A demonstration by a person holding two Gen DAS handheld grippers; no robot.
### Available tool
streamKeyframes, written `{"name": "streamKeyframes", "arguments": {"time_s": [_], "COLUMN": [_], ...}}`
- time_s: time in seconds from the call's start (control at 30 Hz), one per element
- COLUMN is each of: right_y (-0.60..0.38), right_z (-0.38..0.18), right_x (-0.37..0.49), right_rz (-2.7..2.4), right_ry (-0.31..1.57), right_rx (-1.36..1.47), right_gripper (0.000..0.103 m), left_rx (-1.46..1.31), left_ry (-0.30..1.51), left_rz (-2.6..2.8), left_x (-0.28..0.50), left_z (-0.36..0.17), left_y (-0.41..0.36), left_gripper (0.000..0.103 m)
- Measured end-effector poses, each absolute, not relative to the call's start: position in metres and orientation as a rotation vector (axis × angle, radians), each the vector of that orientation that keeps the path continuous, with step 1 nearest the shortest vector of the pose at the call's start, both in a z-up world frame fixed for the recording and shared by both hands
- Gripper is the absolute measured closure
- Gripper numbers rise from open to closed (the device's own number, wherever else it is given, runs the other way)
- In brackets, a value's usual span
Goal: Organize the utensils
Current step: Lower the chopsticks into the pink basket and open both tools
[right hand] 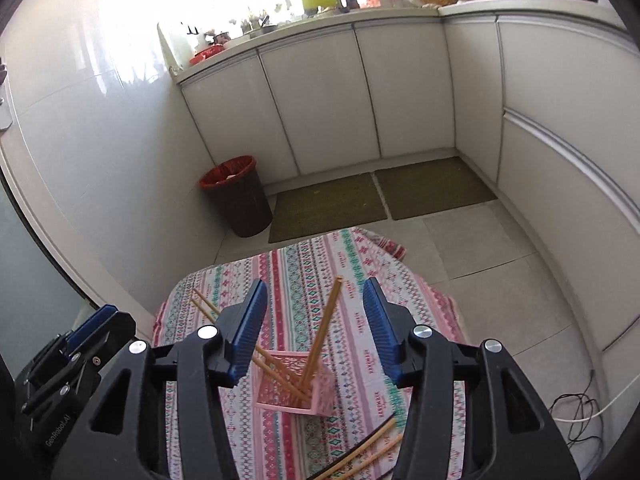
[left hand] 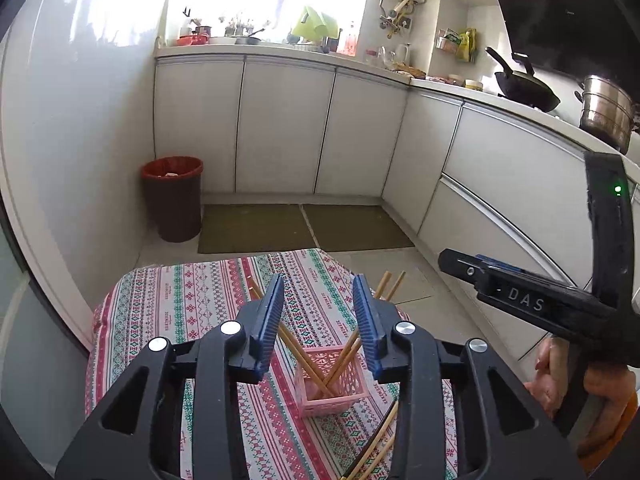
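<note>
Hovering apart above pink basket (right hand: 296, 386), both fingers (left hand: 267, 312) spread, empty.

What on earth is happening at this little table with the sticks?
A person holds a gripper in each hand and is sorting chopsticks into a pink basket on a patterned tablecloth. Several chopsticks already stand crossed in the basket; a few more lie loose on the cloth near it. Both the left gripper and the right gripper are open, empty, above the basket.

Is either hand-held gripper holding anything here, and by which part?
Nothing is held. The left hand-held gripper and right hand-held gripper are both open above the basket of chopsticks.
</note>
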State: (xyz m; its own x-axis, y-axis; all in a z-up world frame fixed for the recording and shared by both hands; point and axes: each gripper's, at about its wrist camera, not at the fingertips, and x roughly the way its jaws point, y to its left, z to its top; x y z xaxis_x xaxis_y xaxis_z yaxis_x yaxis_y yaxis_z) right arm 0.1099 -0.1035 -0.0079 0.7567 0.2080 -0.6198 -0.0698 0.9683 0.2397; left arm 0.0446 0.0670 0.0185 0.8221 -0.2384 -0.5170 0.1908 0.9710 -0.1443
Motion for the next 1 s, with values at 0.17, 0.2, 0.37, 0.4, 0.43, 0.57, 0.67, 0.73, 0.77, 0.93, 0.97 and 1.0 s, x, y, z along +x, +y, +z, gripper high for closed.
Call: {"name": "streamKeyframes", "arguments": {"time_s": [0.17, 0.2, 0.37, 0.4, 0.43, 0.57, 0.67, 0.73, 0.77, 0.93, 0.97, 1.0], "right_y": [-0.110, -0.112, -0.124, -0.127, -0.131, -0.159, -0.190, -0.212, -0.221, -0.262, -0.268, -0.271], "right_z": [-0.007, -0.007, -0.016, -0.019, -0.022, -0.042, -0.059, -0.069, -0.073, -0.092, -0.097, -0.100], "right_x": [0.093, 0.090, 0.078, 0.076, 0.073, 0.060, 0.055, 0.051, 0.049, 0.038, 0.038, 0.038], "right_rz": [0.102, 0.091, 0.056, 0.046, 0.036, -0.069, -0.161, -0.199, -0.214, -0.240, -0.231, -0.222], "right_ry": [0.660, 0.655, 0.660, 0.666, 0.672, 0.713, 0.773, 0.817, 0.832, 0.915, 0.937, 0.954], "right_rx": [0.139, 0.128, 0.090, 0.084, 0.079, 0.070, 0.116, 0.172, 0.198, 0.359, 0.393, 0.418], "right_gripper": [0.040, 0.039, 0.016, 0.014, 0.012, 0.007, 0.007, 0.007, 0.007, 0.007, 0.007, 0.007], "left_rx": [-0.055, -0.049, -0.016, -0.006, 0.004, 0.054, 0.117, 0.161, 0.183, 0.220, 0.207, 0.194], "left_ry": [0.572, 0.577, 0.611, 0.619, 0.627, 0.667, 0.722, 0.774, 0.813, 0.984, 1.022, 1.081], "left_rz": [-0.234, -0.237, -0.241, -0.244, -0.246, -0.274, -0.314, -0.355, -0.386, -0.526, -0.547, -0.558], "left_x": [0.042, 0.042, 0.040, 0.039, 0.038, 0.036, 0.037, 0.038, 0.039, 0.043, 0.046, 0.052], "left_z": [0.014, 0.013, 0.005, 0.003, 0.002, -0.005, -0.016, -0.027, -0.035, -0.077, -0.085, -0.098], "left_y": [0.055, 0.053, 0.043, 0.041, 0.038, 0.027, 0.012, 0.000, -0.008, -0.046, -0.052, -0.061], "left_gripper": [0.061, 0.060, 0.039, 0.031, 0.019, 0.007, 0.007, 0.007, 0.007, 0.007, 0.007, 0.007]}}
